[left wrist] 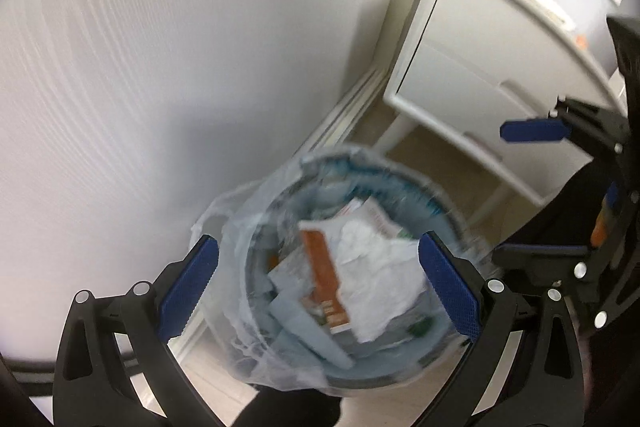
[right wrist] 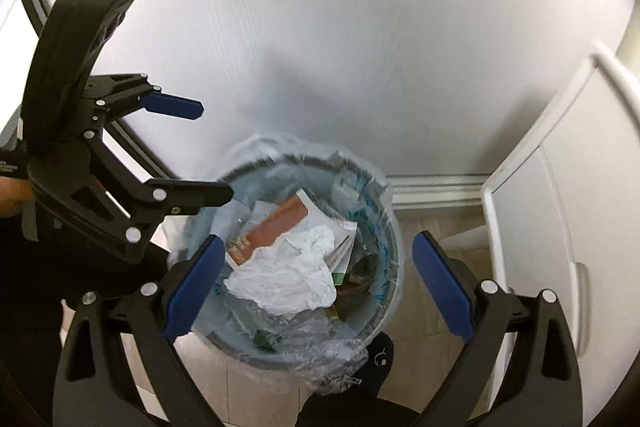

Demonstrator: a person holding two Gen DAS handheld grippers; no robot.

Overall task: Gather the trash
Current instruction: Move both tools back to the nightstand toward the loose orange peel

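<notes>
The trash bin (left wrist: 352,267) stands on the floor (right wrist: 424,311) against a white wall (left wrist: 180,47), directly below both tools; a clear plastic liner (left wrist: 248,239) is folded over its rim and bunches out on the side nearest the wall. Inside lie a crumpled white paper (right wrist: 288,275), an orange-and-white carton (right wrist: 272,227) and further scraps; the left wrist view is motion-blurred, so the smaller items cannot be identified.

The left gripper (left wrist: 318,281) hangs above the bin with its jaws spread wide; nothing sits between the blue pads (left wrist: 188,281); no contact with liner or rim is visible. The right gripper (right wrist: 318,283) is likewise above the bin, jaws wide apart and carrying nothing; its pads (right wrist: 440,287) frame the bin's opening.

The two tools are side by side, each visible at the edge of the other's view. A white cabinet (left wrist: 480,67) stands just beside the bin, on the right gripper's side; a dark shoe (right wrist: 372,363) rests on the floor, near the bin's closest edge.
</notes>
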